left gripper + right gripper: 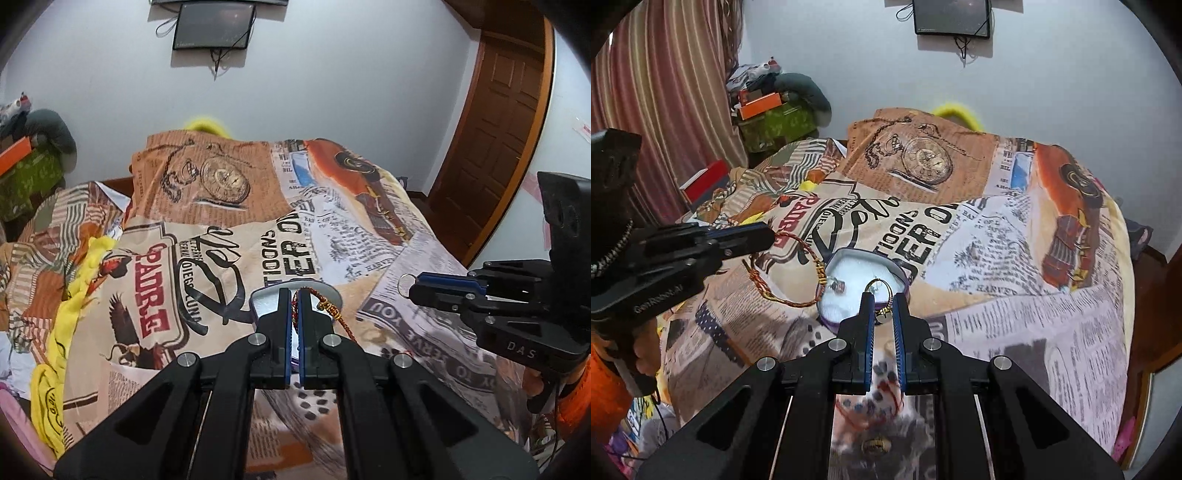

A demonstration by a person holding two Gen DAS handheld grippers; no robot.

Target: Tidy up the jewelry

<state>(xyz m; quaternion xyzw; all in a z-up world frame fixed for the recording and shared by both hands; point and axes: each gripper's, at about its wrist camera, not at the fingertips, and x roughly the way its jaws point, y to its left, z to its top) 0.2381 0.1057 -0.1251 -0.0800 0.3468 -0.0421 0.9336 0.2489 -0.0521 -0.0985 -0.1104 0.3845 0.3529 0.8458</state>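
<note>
A small open jewelry box (849, 264) with a white lining and purple rim sits on the patterned bedspread; it also shows in the left wrist view (264, 301) behind my fingers. A small trinket (837, 285) lies inside it. My left gripper (294, 295) is shut on a red-and-gold braided bracelet (332, 308), which hangs from it beside the box (798, 266). My right gripper (884, 299) is shut on a gold ring (878, 291) just above the box's near rim; in the left wrist view the ring (406, 285) sticks out of its tips (415, 286).
The bed is covered by a newspaper-print spread (1015, 258). A yellow cloth (66, 314) lies along its left side. A red-and-white box (705, 181), a curtain (665, 110) and piled belongings (775, 110) are at far left. A wooden door (491, 129) stands on the right.
</note>
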